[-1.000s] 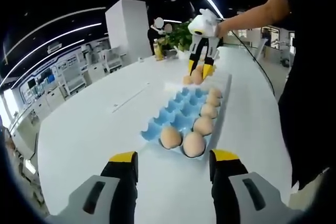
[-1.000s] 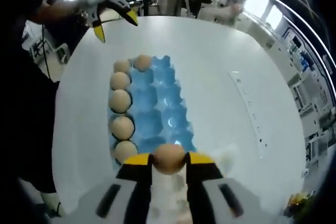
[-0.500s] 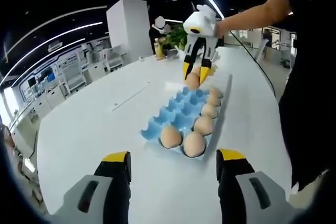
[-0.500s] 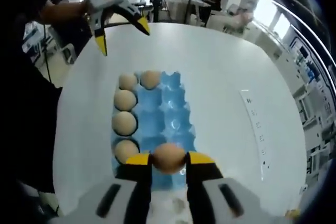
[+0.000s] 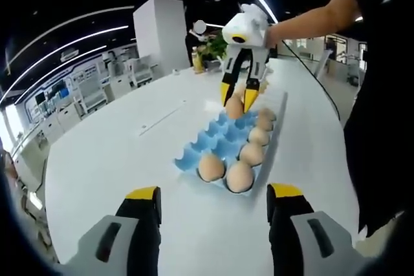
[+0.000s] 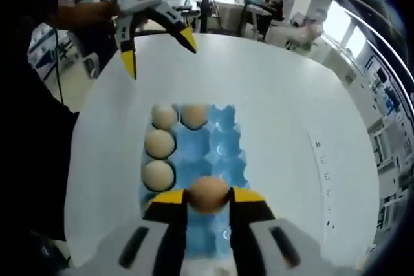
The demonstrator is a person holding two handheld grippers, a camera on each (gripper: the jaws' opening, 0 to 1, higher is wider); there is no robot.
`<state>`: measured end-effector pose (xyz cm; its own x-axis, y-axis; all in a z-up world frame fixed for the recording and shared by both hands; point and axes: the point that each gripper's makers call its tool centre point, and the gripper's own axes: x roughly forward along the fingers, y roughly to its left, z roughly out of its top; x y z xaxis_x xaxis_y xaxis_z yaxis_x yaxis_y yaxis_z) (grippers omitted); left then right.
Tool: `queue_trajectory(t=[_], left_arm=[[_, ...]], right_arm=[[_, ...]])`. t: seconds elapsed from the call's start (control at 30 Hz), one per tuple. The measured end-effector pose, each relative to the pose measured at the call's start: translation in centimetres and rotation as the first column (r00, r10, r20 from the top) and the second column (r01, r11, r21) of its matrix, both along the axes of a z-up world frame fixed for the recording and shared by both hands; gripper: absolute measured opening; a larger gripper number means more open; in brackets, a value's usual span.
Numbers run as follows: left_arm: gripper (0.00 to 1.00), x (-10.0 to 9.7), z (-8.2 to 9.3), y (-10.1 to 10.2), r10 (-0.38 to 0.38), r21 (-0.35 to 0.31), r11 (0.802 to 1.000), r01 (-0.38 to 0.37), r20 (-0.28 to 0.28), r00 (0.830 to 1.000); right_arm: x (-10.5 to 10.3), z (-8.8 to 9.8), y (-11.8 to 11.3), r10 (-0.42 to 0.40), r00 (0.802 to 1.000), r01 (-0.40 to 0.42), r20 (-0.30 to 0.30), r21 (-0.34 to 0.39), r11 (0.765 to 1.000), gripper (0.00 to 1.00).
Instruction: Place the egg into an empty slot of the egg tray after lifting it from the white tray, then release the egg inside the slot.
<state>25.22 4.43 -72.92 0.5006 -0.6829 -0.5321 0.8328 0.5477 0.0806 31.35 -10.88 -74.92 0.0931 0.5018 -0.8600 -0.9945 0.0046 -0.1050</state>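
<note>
The right claw (image 6: 207, 197) is clamped by its yellow tips on a smooth brown egg (image 6: 208, 193), carried over the moulded blue plastic egg tray (image 6: 223, 135) that lies on the white oval counter (image 6: 278, 95); in the left gripper view that same claw (image 5: 238, 98) hangs over the tray's (image 5: 217, 140) far end with the egg (image 5: 233, 107) between its tips. To do this step well, I would line the egg up squarely over one bare blue cup, lower it straight until its underside seats in the hollow, and only then ease the tips apart, keeping clear of the filled cups just beside (the brown eggs along one edge (image 6: 158, 143) sit close enough to be knocked). The left claw (image 5: 213, 193) is spread wide and holds nothing, well short of the tray's near end; in the right gripper view it (image 6: 158, 46) hovers beyond the tray's far end and can stay out of the way. Hard to make out: which cup lies directly beneath the egg, since the claw and egg cover the tray's near end in the right gripper view, and how high above the cups the egg sits. Eggs (image 5: 225, 172) at the near end hide the cups under them.
</note>
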Motion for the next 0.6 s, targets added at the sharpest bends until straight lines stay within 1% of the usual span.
queue_trajectory(t=[0.2,0.23,0.6], left_arm=[[0.66,0.1,-0.1,0.0,0.002,0.003,1.000,-0.002,0.000,1.000],[0.66,0.1,-0.1,0.0,0.002,0.000,1.000,-0.002,-0.002,1.000],[0.65,0.1,0.0,0.2,0.007,0.000,1.000,-0.007,0.002,1.000]], right_arm=[[-0.4,-0.1,1.5,0.022,1.000,-0.022,-0.007,0.015,1.000,0.24],[-0.5,-0.1,2.1,0.032,0.999,-0.032,-0.007,0.020,0.999,0.24],[-1.2,-1.0,5.5,0.085,0.996,-0.084,-0.025,0.038,0.996,0.24]])
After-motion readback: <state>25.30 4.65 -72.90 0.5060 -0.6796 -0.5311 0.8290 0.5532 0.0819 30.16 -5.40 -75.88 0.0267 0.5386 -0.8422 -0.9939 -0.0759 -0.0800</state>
